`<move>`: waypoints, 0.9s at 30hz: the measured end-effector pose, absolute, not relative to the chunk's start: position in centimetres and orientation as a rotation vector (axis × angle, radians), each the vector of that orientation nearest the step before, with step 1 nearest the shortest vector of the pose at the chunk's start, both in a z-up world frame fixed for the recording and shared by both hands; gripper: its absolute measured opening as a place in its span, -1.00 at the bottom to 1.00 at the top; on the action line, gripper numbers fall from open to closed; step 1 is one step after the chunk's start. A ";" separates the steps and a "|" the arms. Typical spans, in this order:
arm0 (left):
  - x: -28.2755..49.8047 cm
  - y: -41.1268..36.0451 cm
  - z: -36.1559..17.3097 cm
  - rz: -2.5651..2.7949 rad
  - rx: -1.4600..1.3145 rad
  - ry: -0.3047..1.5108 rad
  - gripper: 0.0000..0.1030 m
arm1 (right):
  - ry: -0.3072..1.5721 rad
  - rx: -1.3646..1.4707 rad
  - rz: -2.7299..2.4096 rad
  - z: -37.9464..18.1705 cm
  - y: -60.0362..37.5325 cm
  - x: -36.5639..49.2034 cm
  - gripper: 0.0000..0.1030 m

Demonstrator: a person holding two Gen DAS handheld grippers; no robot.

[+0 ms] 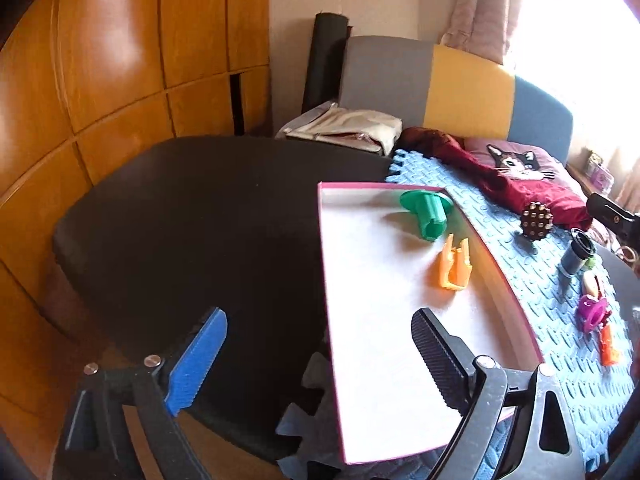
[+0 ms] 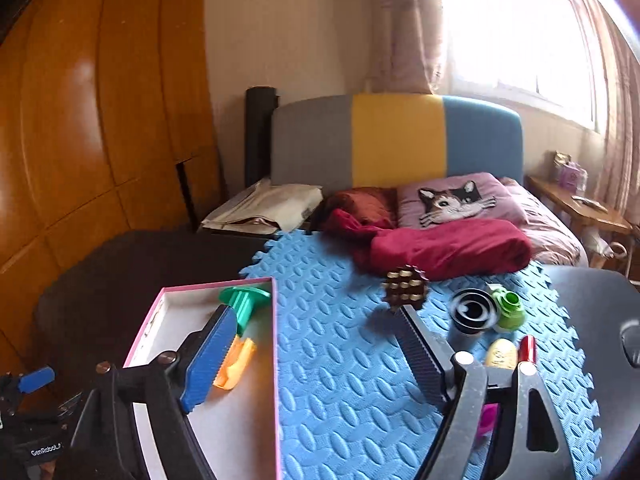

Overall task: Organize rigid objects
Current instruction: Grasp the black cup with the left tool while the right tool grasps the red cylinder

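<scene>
Shallow pink-edged box point(image 1: 400, 320) sat on the blue foam mat point(image 2: 340, 360), serving as the collecting tray; white floor mostly bare, room left for more. Already inside: green flanged plastic part point(image 1: 427, 212) lying on its side near the far wall, orange clip-like piece point(image 1: 454, 268) just beside it toward the near end; both placed loose, apart from the walls, presumably dropped rather than arranged.

Left hand-held gripper point(image 1: 320, 368) hovered over the box's near left edge and the dark surface beside it, fingers spread wide, nothing between them; released, likely waiting or steadying nothing at present.

Right hand-held gripper point(image 2: 316, 356) likewise spread and empty; blue finger point(image 2: 208, 360) over the box above the orange piece, black finger over the mat; looked like a release just made into the box, judged from position only.

Still unsorted on the mat, right of the box: brown studded ball point(image 2: 405, 288), black cylindrical cup point(image 2: 472, 316), green bottle point(image 2: 510, 312) touching it, yellowish oval item point(image 2: 502, 354), red stick point(image 2: 528, 350), magenta piece point(image 1: 592, 312), orange part point(image 1: 609, 344); kept in a loose row within reach of the right hand.

Task judged early; two in, several to go. Studded ball nearest the black finger; round, may roll if nudged.
</scene>
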State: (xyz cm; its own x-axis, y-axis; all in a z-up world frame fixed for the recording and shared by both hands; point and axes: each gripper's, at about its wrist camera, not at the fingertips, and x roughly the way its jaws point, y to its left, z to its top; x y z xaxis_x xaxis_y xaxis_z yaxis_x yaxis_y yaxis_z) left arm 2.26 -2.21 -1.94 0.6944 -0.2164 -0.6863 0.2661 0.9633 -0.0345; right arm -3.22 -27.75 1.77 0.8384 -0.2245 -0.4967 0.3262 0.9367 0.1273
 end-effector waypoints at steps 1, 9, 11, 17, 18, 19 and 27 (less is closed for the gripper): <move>2.2 -2.4 -1.8 -0.283 0.071 0.756 0.86 | 0.493 0.227 -0.309 1.9 -28.5 -3.6 0.60; 1.3 -4.7 -0.7 -0.390 0.102 0.749 0.91 | 0.536 0.340 -0.502 1.9 -38.2 -6.5 0.60; 1.1 -5.5 -0.3 -0.407 0.112 0.743 0.91 | 0.541 0.351 -0.548 1.8 -40.9 -7.2 0.60; 0.7 -9.0 0.8 -0.492 0.138 0.740 0.92 | 0.651 0.513 -0.578 -2.0 -50.0 -8.6 0.66; 0.6 -9.5 0.9 -0.502 0.144 0.740 0.92 | 0.663 0.544 -0.585 -2.9 -51.2 -9.0 0.68; 0.6 -10.3 1.1 -0.517 0.154 0.740 0.92 | 0.664 0.580 -0.595 -4.0 -52.2 -9.6 0.69; 0.5 -17.6 1.3 -0.632 0.219 0.776 0.92 | 0.627 0.759 -0.609 -5.1 -55.0 -12.0 0.74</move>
State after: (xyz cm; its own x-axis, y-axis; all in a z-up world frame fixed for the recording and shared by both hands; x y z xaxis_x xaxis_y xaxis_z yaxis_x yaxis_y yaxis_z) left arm 0.48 -17.55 1.31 0.5415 -0.4497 -0.7104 0.6051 0.7950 -0.0420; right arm -11.95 -54.97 -5.09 0.6591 -0.2691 -0.7023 0.6940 0.5774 0.4301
